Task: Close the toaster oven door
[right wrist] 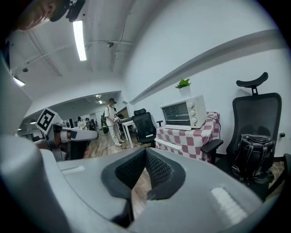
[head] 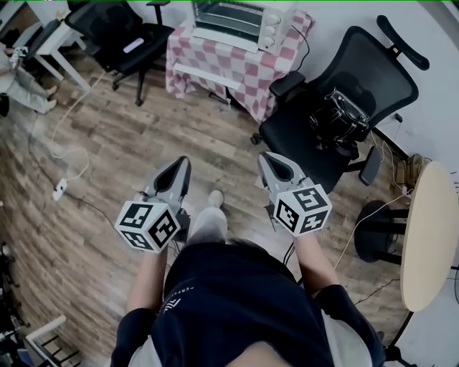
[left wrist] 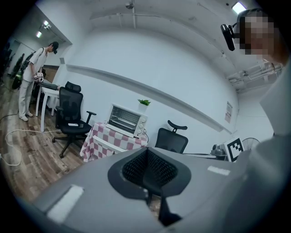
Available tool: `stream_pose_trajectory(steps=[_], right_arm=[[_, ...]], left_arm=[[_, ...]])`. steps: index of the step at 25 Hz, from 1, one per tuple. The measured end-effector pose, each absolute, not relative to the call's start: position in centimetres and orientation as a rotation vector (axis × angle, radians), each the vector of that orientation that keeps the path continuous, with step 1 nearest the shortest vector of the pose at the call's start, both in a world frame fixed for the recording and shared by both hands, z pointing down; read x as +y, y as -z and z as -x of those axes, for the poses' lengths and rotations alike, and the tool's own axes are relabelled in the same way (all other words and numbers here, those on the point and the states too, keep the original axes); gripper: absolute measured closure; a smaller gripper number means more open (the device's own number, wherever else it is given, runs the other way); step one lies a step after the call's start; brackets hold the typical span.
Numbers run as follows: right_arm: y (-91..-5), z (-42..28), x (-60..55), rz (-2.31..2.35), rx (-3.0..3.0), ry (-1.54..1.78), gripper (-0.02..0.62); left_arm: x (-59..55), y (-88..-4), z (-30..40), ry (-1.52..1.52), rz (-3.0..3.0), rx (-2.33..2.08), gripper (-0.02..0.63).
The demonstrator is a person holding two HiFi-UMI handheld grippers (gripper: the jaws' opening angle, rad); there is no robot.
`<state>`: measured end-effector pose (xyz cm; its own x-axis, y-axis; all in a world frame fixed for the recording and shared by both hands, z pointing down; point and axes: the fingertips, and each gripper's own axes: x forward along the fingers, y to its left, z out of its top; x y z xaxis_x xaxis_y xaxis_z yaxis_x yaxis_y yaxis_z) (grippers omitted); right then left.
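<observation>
Nearest the camera, the person's dark shirt (head: 237, 301) fills the bottom of the head view, with both forearms reaching forward over a wooden floor (head: 122, 136). The left gripper (head: 181, 166) and right gripper (head: 269, 159) are held side by side in the air, each carrying its marker cube at the rear. Both point ahead and slightly down. In each gripper view the two ribbed black pads meet at the tips, so the jaws are closed together and nothing is gripped between them. A light shoe (head: 215, 197) shows on the floor between the grippers. To the right stands a black office chair (head: 373, 68) with a black bag (head: 337, 118) on its seat, beside a pale round table (head: 430, 236). A white power strip (head: 59, 190) lies on the floor to the left. Farther off, well apart from both grippers, the toaster oven (head: 237, 20) sits on a table with a pink-and-white checked cloth (head: 237, 68) against the white wall. Whether the oven door is down cannot be told. A small green plant (left wrist: 144, 102) stands on the oven, a second black chair (head: 118, 32) is to its left, and another person (left wrist: 32, 77) stands beyond.
</observation>
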<state>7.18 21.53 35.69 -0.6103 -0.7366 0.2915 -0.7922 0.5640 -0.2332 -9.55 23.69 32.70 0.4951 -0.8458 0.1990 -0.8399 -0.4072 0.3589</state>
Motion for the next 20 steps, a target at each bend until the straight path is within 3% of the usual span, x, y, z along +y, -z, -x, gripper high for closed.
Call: stream_pose_trajectory(steps=[17,20], right_arm=[[-36.3,-3.8,10.1,-1.347,-2.595,-0.515,0.589],[-36.5,-3.0,8.5,-1.333,-2.593,-0.523,0.538]], left_arm=[[12.0,-33.7,13.4,-0.009,-2.364,-1.392,0.589],[10.1,-34.2,13.9,-0.005,-2.359,-1.372,0.589]])
